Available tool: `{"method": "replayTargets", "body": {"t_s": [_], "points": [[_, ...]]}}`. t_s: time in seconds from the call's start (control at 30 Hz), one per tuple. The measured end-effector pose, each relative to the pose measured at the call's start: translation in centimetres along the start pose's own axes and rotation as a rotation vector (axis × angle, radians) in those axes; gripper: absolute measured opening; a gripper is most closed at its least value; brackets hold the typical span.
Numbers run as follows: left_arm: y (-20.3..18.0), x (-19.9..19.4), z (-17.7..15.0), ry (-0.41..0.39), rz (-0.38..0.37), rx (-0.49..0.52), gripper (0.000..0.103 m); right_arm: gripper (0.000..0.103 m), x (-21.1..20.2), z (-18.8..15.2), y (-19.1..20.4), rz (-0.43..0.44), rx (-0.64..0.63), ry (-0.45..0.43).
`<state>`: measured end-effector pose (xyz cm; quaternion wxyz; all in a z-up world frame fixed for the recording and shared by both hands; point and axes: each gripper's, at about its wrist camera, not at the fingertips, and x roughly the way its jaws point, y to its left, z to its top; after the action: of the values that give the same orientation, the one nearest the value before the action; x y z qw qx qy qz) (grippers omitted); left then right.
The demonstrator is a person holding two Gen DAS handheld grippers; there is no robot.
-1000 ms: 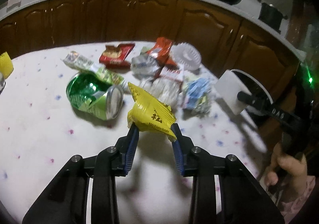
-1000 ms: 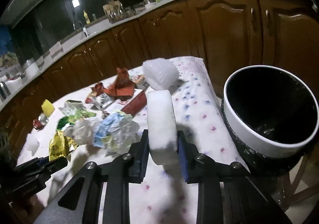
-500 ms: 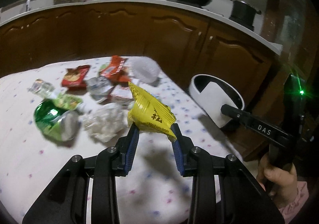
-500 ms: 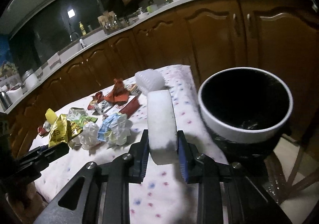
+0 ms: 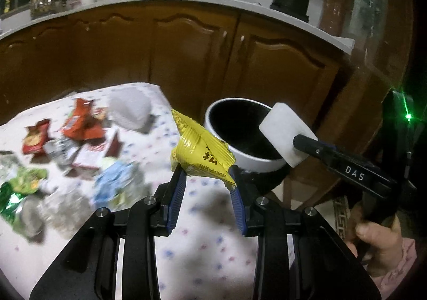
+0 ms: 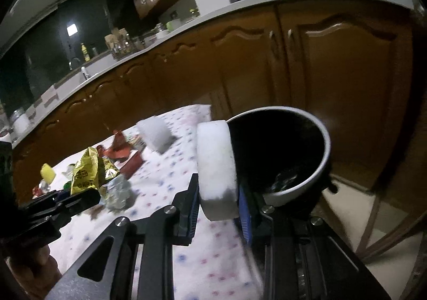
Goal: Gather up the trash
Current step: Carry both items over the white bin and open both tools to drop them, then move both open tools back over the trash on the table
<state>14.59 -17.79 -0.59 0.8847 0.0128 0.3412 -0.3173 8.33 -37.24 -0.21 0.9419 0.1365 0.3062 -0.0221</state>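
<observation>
Pinching a crinkled yellow foil wrapper, left claw.

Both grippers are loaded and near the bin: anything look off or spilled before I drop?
Nothing spilled. The left gripper grips only the lower edge of the crumpled yellow wrapper, so most of it sticks out loose. The right gripper holds the white foam block at the bin's rim, not yet over the opening.
</observation>
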Motion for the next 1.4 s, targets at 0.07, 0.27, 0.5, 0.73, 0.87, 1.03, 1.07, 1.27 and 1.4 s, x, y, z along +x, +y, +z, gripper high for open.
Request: {"method": "replayTargets", "body": {"t_s": [0.07,0.27,0.5,0.73,0.87,1.03,1.07,1.27,1.4], "points": [[-0.4,1.1,0.6,0.018,-0.017,-0.001,0.031,0.027,0.2,0.4,-0.8,-0.011,0.005,-0.002],[-2.0,5.1,3.2,0.087,-0.055,0.031,0.032,0.027,1.2,1.9,-3.3,-0.037,0.021,0.004],[-3.8,9.5,5.4,0.177,-0.047,0.072,0.032,0.027,2.4,3.3,-5.3,-0.051,0.030,0.031],[-4.5,13.1,6.8,0.250,-0.085,0.053,0.032,0.027,4.7,4.2,-6.4,-0.048,0.036,0.080],[-4.8,15.4,6.7,0.304,-0.090,0.057,0.034,0.030,6.0,4.3,-7.1,-0.048,0.046,0.114],[-4.7,16.7,6.2,0.327,-0.054,0.059,0.057,0.041,7.1,4.2,-8.1,-0.041,0.079,0.150],[-4.7,16.7,6.2,0.324,-0.052,0.057,0.057,0.046,7.1,4.2,-8.3,-0.042,0.084,0.152],[-4.0,14.9,5.8,0.287,-0.082,-0.007,0.060,0.056,5.9,4.5,-8.3,-0.034,0.097,0.112],[-2.9,12.3,4.8,0.234,-0.108,-0.084,0.061,0.070,4.1,4.3,-7.4,-0.021,0.090,0.067]]}}
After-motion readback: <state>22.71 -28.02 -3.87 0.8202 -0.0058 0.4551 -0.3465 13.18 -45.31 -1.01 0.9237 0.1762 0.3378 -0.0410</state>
